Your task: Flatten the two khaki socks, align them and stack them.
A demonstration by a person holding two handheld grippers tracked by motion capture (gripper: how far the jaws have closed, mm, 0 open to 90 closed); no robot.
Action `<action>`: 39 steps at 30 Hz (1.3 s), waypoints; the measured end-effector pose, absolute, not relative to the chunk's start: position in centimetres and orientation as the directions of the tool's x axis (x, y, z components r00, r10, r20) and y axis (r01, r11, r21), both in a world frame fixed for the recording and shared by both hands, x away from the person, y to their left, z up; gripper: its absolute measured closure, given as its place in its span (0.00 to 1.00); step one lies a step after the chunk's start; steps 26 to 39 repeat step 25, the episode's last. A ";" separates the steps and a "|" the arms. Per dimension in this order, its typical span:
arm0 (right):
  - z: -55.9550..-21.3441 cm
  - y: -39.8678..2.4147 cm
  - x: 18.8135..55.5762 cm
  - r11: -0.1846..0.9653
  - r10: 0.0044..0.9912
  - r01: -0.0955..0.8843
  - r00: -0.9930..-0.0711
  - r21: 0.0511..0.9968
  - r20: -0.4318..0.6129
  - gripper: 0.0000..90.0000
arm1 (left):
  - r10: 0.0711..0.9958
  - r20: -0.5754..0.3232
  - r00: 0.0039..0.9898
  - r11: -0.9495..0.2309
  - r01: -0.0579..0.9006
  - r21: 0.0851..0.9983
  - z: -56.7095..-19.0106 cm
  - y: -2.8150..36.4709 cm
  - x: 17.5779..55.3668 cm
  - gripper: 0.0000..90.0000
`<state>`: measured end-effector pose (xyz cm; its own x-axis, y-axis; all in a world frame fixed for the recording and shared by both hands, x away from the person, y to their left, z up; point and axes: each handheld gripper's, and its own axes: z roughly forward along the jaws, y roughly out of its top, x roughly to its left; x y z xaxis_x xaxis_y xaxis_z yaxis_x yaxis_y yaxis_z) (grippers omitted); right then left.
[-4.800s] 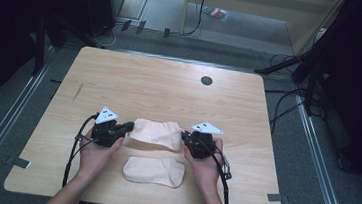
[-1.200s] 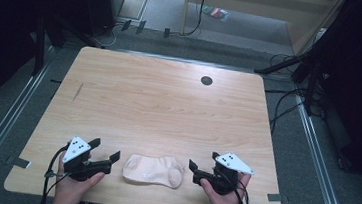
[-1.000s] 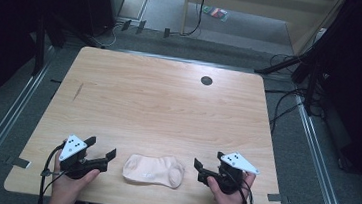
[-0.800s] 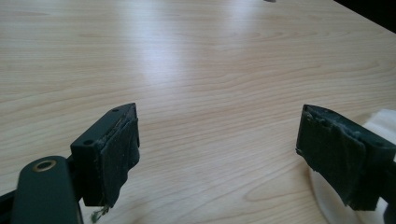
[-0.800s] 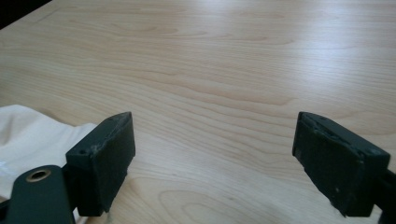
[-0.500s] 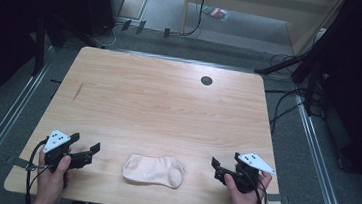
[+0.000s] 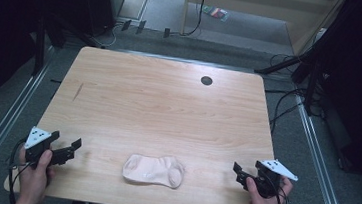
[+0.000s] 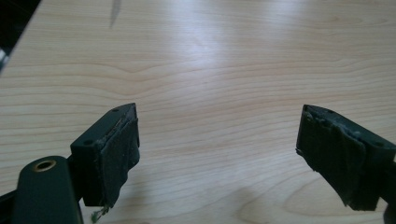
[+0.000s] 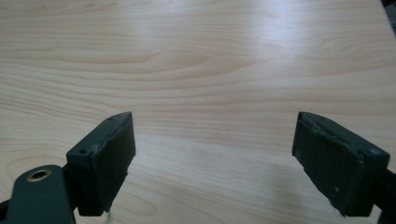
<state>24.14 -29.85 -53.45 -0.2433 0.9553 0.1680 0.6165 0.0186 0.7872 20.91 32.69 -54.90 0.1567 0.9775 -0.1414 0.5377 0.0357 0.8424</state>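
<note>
Pale pink folded fabric sock (image 7: 154, 170) at 6 o'clock near the front edge of the light wooden counter (image 7: 168, 111), left hand-held gripper (image 7: 71, 149) at 8 o'clock, right hand-held gripper (image 7: 238, 171) at 4 o'clock, both wide apart and empty, bare wood between, small dark round hole (image 7: 206, 80) at 1 o'clock.

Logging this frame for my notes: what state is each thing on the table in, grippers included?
Sock: folded, lying flat near the table's front edge, untouched.
Left hand-held gripper: open, empty, left of the sock.
Right hand-held gripper: open, empty, right of the sock.
Table: bare wood apart from the sock.
</note>
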 end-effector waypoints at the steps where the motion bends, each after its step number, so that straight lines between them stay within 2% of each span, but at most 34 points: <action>1: -53.6 -30.3 24.1 0.013 0.956 0.617 -0.239 0.787 0.172 0.15 | 0.979 -0.136 0.154 0.033 0.538 0.843 -54.9 33.0 20.9 0.15; 10: -54.5 -33.6 23.3 -0.005 0.964 0.613 -0.206 0.790 0.166 0.15 | 0.991 -0.101 0.084 0.044 0.517 0.855 -55.0 36.2 20.8 0.15; 14: -54.7 -34.9 22.9 -0.040 0.964 0.610 -0.184 0.791 0.191 0.15 | 0.988 -0.145 0.055 0.098 0.506 0.857 -55.1 37.2 20.7 0.15; 25: -54.7 -35.4 22.9 -0.089 0.961 0.609 -0.155 0.788 0.228 0.15 | 0.990 -0.127 0.061 0.076 0.530 0.845 -55.2 36.8 21.1 0.15; 39: -54.7 -35.4 22.9 -0.089 0.961 0.609 -0.155 0.788 0.228 0.15 | 0.990 -0.127 0.061 0.076 0.530 0.845 -55.2 36.8 21.1 0.15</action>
